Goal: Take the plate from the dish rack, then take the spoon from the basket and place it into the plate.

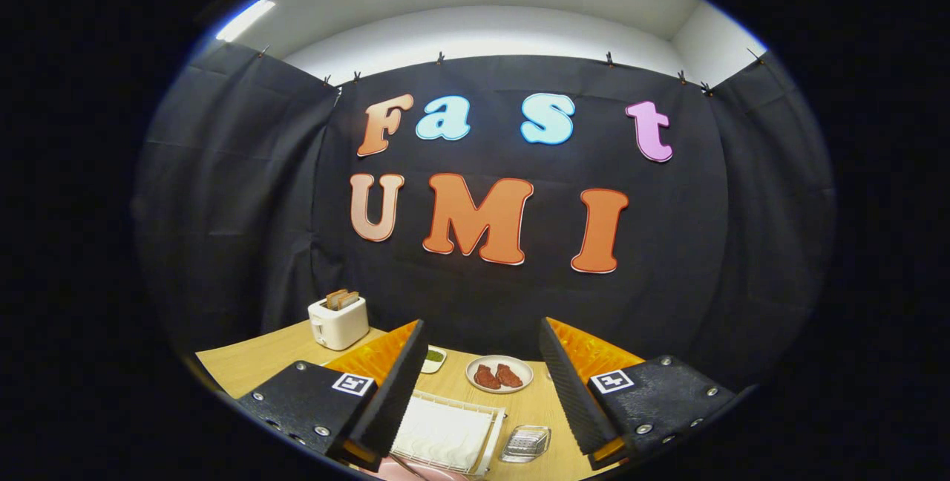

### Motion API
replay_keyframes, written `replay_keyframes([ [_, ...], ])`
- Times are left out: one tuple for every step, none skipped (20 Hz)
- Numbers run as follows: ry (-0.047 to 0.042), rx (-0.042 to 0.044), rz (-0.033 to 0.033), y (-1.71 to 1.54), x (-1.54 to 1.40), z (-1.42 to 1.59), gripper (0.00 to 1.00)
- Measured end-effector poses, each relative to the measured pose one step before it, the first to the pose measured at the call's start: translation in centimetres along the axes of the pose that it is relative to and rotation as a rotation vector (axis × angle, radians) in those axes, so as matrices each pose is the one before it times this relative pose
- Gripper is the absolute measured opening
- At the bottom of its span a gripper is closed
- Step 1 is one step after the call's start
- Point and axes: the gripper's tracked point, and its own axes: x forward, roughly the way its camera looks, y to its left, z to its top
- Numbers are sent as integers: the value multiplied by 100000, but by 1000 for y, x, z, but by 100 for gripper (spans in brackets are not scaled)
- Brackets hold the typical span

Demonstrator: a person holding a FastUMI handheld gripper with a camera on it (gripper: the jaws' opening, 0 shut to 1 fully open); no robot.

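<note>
My gripper (pixel 482 325) is open and held above the wooden table (pixel 252 362), with nothing between its fingers. Below the gap, close in, sits a white wire dish rack (pixel 447 430) with a white sheet lying in it. A pinkish plate rim (pixel 415 472) shows at the rack's near side, mostly hidden. To the right of the rack, near the right finger, stands a small clear basket (pixel 525 442); I cannot make out what it holds.
Beyond the rack lies a white plate with two brown pieces of food (pixel 499 374). A small white dish with something green (pixel 434 357) peeks out by the left finger. A white toaster with toast (pixel 338 320) stands at the far left.
</note>
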Motion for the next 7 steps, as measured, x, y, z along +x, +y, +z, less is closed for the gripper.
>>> replay_keyframes([
  [-745, 275, -97, 61, -129, 333, 91],
  [-895, 385, 106, 80, -113, 220, 91],
  [-1525, -5, 11, -16, -136, 400, 91],
  [-1186, -280, -376, -219, -63, 350, 91],
  [-891, -440, -311, -70, -114, 200, 91],
  [-650, -527, -470, -39, -104, 98, 92],
  [-677, -427, 104, 92, -9, 130, 92],
])
